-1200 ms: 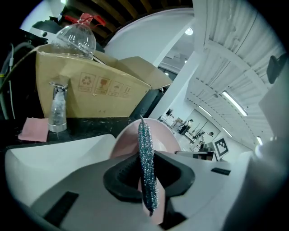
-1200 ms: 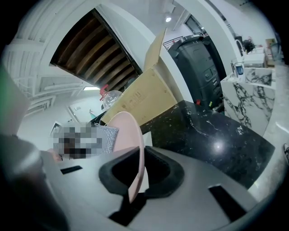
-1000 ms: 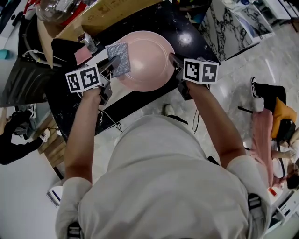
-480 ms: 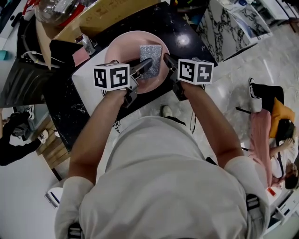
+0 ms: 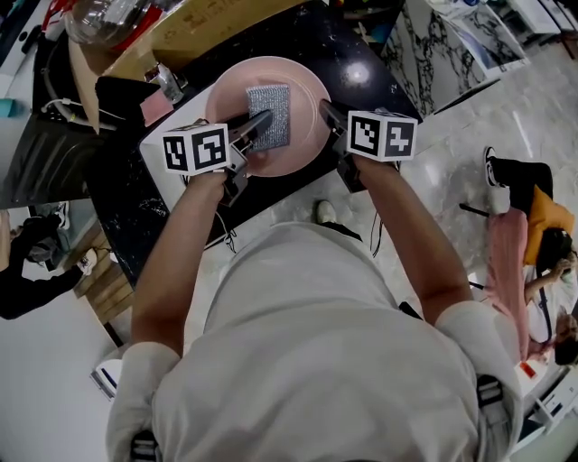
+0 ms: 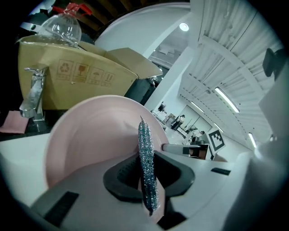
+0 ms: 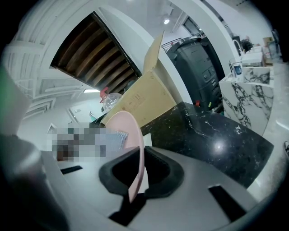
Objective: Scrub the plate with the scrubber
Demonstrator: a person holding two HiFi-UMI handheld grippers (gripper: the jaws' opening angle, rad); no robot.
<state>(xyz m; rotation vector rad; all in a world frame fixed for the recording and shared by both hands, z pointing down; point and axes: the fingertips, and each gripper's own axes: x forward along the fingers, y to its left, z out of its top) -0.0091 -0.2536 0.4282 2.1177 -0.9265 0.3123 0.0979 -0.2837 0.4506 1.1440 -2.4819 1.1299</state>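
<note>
My right tongs (image 5: 325, 110) are clamped on the right rim of the pink plate (image 5: 302, 86), near the front edge of the black counter (image 5: 370, 50). My left tongs (image 5: 264, 119) pinch the scrubber (image 5: 278, 106) against the plate's middle. There's bare counter off to the right, and a cardboard box (image 5: 226, 23) crowds the back edge.

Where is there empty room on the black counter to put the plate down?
The black counter is bare right of the pink plate, between the cardboard box and the counter's edge. Left of the plate is crowded: a faucet and a pink cloth sit there.

Part of plate (image 5: 309, 106) behind left gripper (image 5: 260, 124)
</note>
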